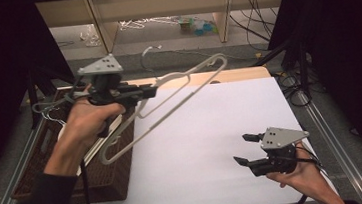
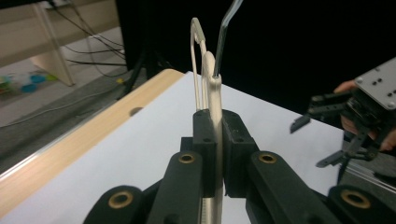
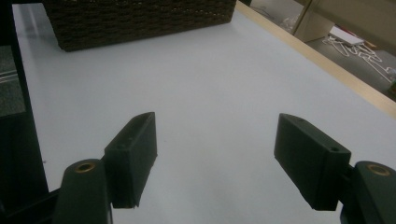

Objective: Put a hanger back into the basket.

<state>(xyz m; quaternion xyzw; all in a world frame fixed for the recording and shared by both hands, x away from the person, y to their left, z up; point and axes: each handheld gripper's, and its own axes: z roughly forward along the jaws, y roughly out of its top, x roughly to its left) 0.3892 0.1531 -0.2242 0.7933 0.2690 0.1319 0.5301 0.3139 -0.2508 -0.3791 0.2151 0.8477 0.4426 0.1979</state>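
**Inspector:** Hanger [image 1: 168,95]: white, plastic, with a metal hook [image 1: 148,55]. It was held up in the air above the left part of the white table [image 1: 212,129], tilted, one end low over the dark wicker basket [image 1: 39,166], the other end high toward the far edge of the table.

**Clerk:** What held it?

**Inspector:** The left gripper [image 1: 140,92]. Its jaws were closed tight on one bar of the hanger. In the left gripper view the bar [image 2: 215,140] ran straight up between the two black pads [image 2: 204,140], both pads pressed against it with no gap to be seen. The person's left hand [image 1: 88,122] gripped the handle.

**Clerk:** Did the hanger touch the table or the basket?

**Inspector:** From the high view it appeared clear of the table. Whether its low end touched the basket, I could not tell.

**Clerk:** And the right gripper?

**Inspector:** The right gripper [image 1: 246,149] sat low near the table's near right corner, in the person's right hand [image 1: 301,176], well apart from the hanger. Its jaws stood wide apart. In the right gripper view bare white table showed between the two pads [image 3: 133,156], which held nothing and touched nothing. The jaws pointed toward the basket [image 3: 140,18].

**Clerk:** Anything else in the basket?

**Inspector:** More hangers [image 1: 49,107] lay at its far end, pale and wire-hooked. I could not count them.
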